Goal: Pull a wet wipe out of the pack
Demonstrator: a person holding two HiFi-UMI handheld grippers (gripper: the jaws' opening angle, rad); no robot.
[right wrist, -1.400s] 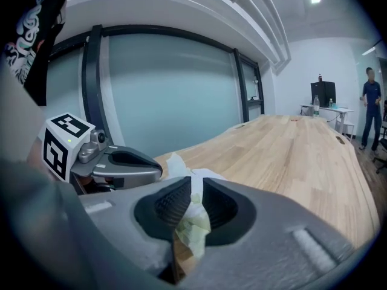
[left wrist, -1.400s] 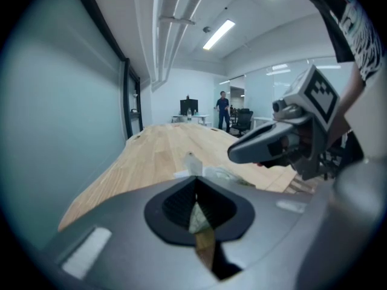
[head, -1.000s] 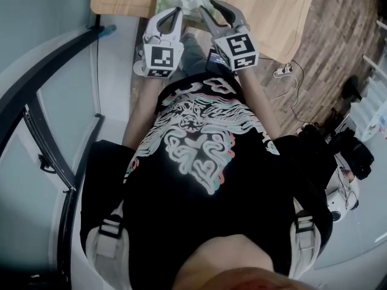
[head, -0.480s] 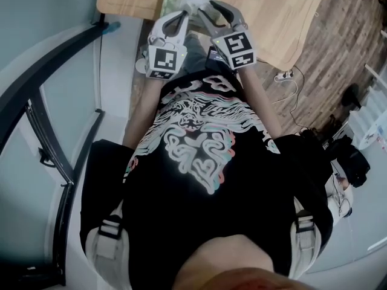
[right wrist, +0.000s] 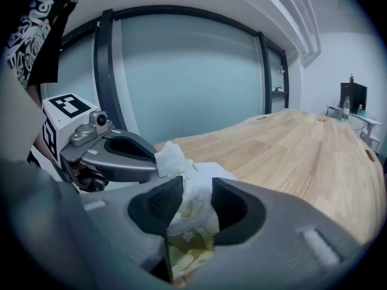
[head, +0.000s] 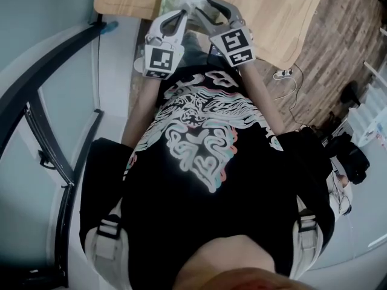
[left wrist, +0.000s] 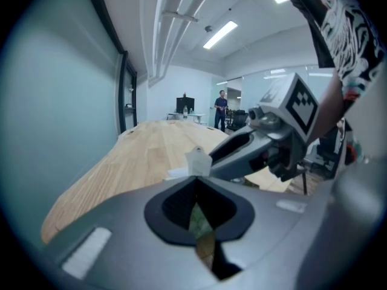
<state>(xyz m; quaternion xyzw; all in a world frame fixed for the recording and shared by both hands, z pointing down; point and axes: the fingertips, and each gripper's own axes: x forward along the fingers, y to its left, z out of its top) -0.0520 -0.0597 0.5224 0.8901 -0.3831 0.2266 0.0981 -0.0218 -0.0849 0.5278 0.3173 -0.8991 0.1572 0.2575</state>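
Wooden table (head: 272, 5): left tongs (left wrist: 195, 179) clamped on wipe (right wrist: 172, 156); right tongs (right wrist: 196, 187) spread wider than before, straddling it.

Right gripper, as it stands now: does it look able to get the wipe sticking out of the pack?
Likely yes: the right gripper is open with the wipe standing between its jaws, and nothing blocks it.

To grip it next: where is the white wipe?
Right gripper view: the wipe stands on the pack between the open jaws of the right gripper, beside the left gripper.
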